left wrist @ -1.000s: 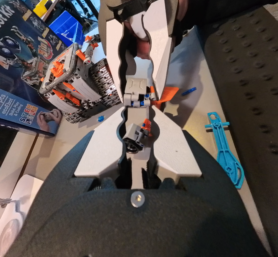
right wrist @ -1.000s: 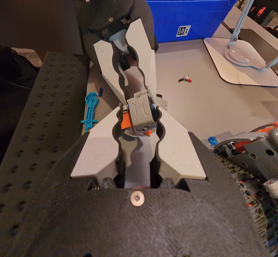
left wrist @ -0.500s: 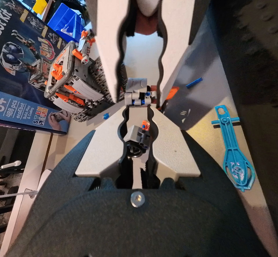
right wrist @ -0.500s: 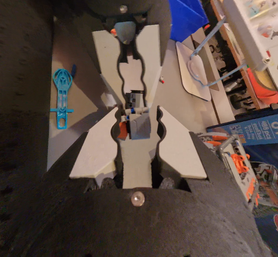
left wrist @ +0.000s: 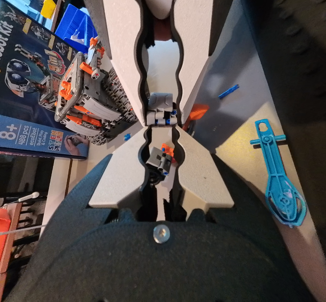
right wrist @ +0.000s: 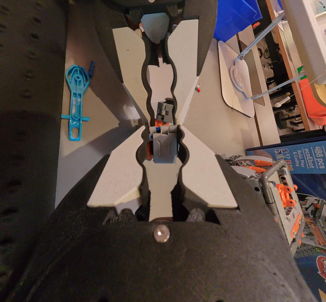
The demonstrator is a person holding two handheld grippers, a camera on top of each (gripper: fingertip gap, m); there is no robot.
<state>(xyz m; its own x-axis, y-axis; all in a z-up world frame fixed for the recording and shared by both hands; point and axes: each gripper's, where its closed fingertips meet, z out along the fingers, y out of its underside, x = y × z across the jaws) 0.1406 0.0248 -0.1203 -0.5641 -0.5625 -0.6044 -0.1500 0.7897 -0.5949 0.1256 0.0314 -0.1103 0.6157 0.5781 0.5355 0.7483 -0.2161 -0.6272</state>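
The left gripper point(left wrist: 161, 131) is facing the right gripper point(left wrist: 161, 124) tip to tip above a pale table point(left wrist: 234, 122), and both are clamping one small brick assembly between them. The left gripper's fingers are pinching the dark grey connector block point(left wrist: 158, 158) with its orange piece point(left wrist: 167, 148), which is sitting back between the pads rather than at the tips. The right gripper point(right wrist: 163, 129) is closing on the light grey panel piece point(right wrist: 165, 149), its pads pressing both sides of the panel; the left gripper point(right wrist: 161, 122) is showing opposite it there, with the connector block point(right wrist: 165, 110) in its grasp. The panel point(left wrist: 160, 102) and the block appear joined through grey and blue pins at the meeting point, though the joint itself is partly hidden. To one side of the grippers a turquoise plastic tool point(left wrist: 277, 175) is lying flat on the table, with a small blue pin point(left wrist: 228, 91) near it and a black studded mat point(right wrist: 26, 64) running along that table edge. On the other side a grey and orange tracked brick model point(left wrist: 88, 103) is standing just beside a printed blue kit box point(left wrist: 26, 81), and a blue bin point(right wrist: 234, 5) is sitting farther off.
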